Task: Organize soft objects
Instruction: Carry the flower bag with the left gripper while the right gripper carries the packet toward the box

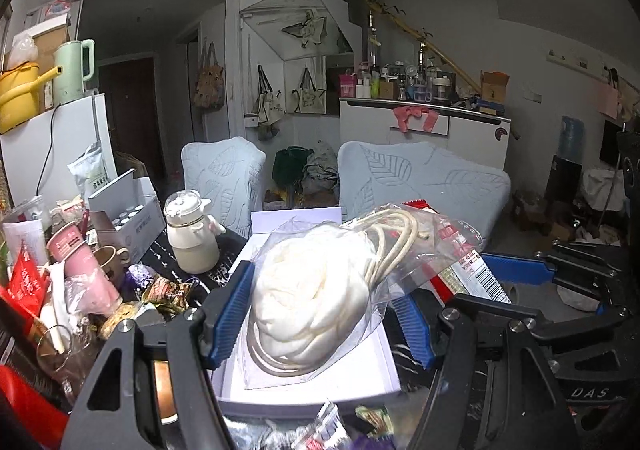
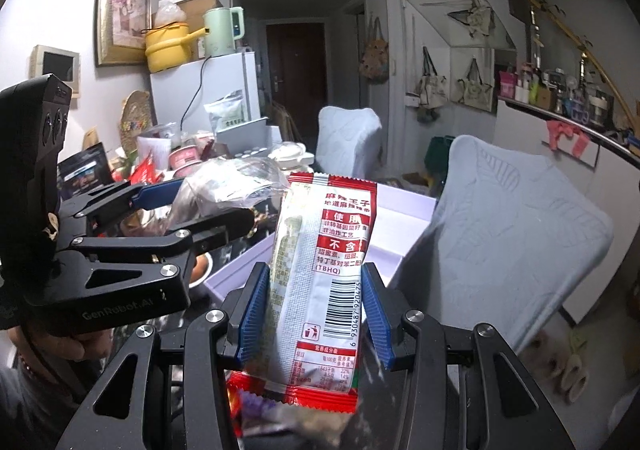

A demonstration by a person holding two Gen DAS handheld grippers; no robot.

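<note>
My left gripper (image 1: 320, 314) pinches a clear bag of cream cloth and cord (image 1: 316, 290), blue pads pressed into its sides so the slippery film can't slide out. Just under it sits the open white box (image 1: 320, 390), the likely home for soft things. My right gripper (image 2: 314, 310) clamps a red-and-white snack packet (image 2: 320, 270) upright by its edges, held ahead of me and beside the bag so both can go in together, I judge
</note>
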